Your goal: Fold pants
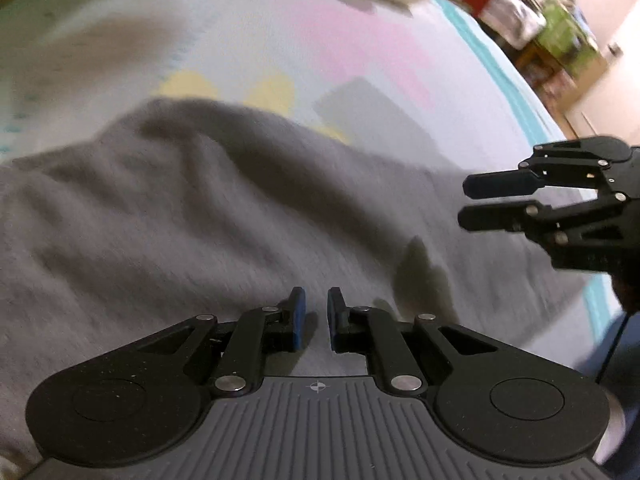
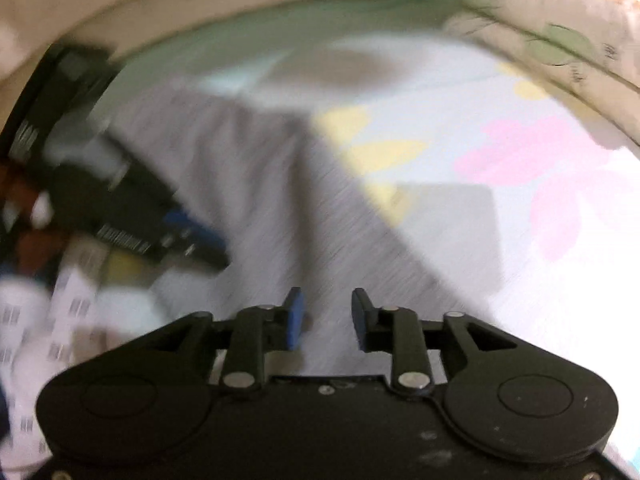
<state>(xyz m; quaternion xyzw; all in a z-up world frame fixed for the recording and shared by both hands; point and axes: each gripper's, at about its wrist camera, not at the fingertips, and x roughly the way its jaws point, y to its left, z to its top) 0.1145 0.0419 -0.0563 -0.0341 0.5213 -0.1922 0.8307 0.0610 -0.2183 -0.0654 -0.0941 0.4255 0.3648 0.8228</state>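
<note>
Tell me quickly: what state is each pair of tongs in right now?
Left tongs: closed, nothing visibly held.
Right tongs: open, holding nothing.

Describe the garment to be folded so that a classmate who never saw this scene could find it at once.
Start at the bed sheet, pale with pink and yellow flowers. Across its near side lie the pants, rumpled. They are the only plain grey, fleecy cloth on the patterned sheet.

My right-wrist view is smeared throughout: the grey pants (image 2: 256, 184) lose all fold detail, and my left gripper (image 2: 200, 240) shows as a dark streak, jaw state unreadable there. In my left-wrist view, the frame edge crops my right gripper (image 1: 466, 202) behind its linkage.
</note>
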